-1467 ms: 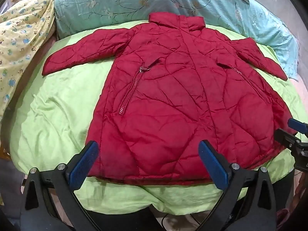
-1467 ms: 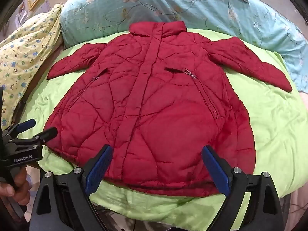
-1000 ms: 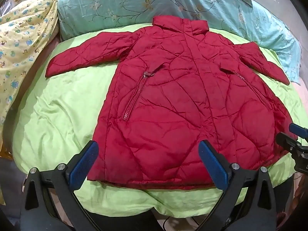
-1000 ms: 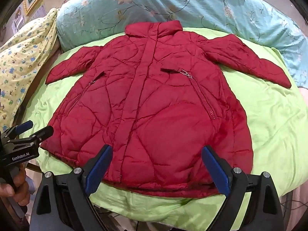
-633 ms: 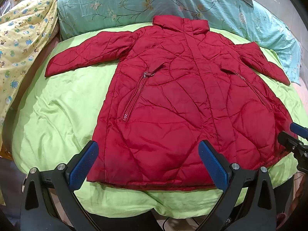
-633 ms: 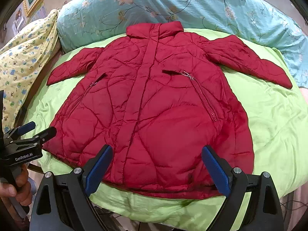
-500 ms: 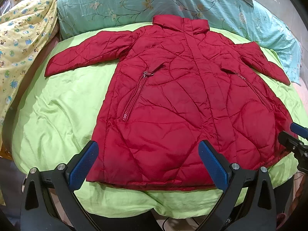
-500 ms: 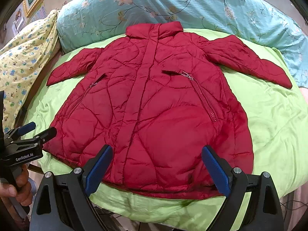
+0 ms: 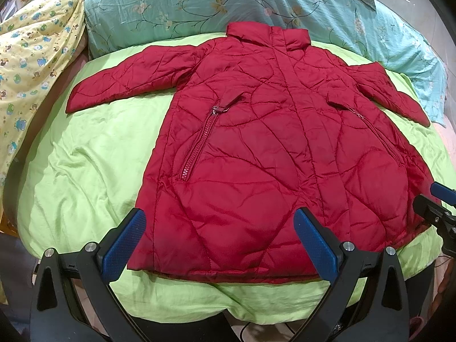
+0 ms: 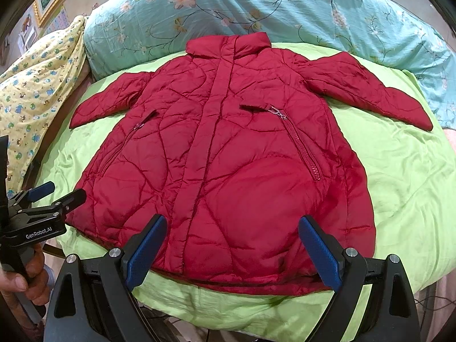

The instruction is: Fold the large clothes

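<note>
A red quilted jacket (image 9: 270,148) lies flat and face up on a green sheet (image 9: 85,165), collar at the far end, both sleeves spread out to the sides. It also shows in the right wrist view (image 10: 228,165). My left gripper (image 9: 219,236) is open and empty, above the jacket's lower left hem. My right gripper (image 10: 232,242) is open and empty, above the lower right hem. Each gripper shows at the edge of the other's view: the right gripper (image 9: 436,202) and the left gripper (image 10: 57,192).
A teal floral quilt (image 9: 199,8) lies behind the collar. A yellow patterned blanket (image 9: 31,57) is bunched at the far left. The green sheet (image 10: 407,176) drops off at the near edge in front of the grippers.
Both grippers have shifted only slightly over the hem. The jacket has not moved.
</note>
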The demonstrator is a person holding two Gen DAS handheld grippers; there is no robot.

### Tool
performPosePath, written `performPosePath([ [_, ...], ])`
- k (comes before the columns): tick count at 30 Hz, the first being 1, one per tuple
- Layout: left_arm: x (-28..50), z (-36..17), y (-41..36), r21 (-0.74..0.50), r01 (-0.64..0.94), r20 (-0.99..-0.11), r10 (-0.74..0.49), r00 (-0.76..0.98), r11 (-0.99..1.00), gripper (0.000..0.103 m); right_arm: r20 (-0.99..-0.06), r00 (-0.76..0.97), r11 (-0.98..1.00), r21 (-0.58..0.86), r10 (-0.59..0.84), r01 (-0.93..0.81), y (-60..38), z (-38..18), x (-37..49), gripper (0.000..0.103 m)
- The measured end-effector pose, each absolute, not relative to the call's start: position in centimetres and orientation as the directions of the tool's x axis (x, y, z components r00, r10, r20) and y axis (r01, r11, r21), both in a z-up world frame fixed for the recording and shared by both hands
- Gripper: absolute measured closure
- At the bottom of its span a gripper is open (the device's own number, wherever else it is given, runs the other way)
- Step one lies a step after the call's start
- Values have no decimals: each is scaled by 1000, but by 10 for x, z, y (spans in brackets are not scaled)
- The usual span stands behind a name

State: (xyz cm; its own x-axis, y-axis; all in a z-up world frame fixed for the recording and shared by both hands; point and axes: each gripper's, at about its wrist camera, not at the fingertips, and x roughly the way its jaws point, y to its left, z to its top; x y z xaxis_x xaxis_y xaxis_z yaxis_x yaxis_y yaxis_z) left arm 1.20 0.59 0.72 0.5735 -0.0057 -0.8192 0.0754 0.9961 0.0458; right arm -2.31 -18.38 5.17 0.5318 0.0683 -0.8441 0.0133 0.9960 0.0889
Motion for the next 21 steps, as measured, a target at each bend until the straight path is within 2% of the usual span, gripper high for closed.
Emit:
performPosePath([
  [21,14,6,5,46,75,-821,-5,571,996,0,-843,533,996,91,69,15,-182,54,-23,8],
])
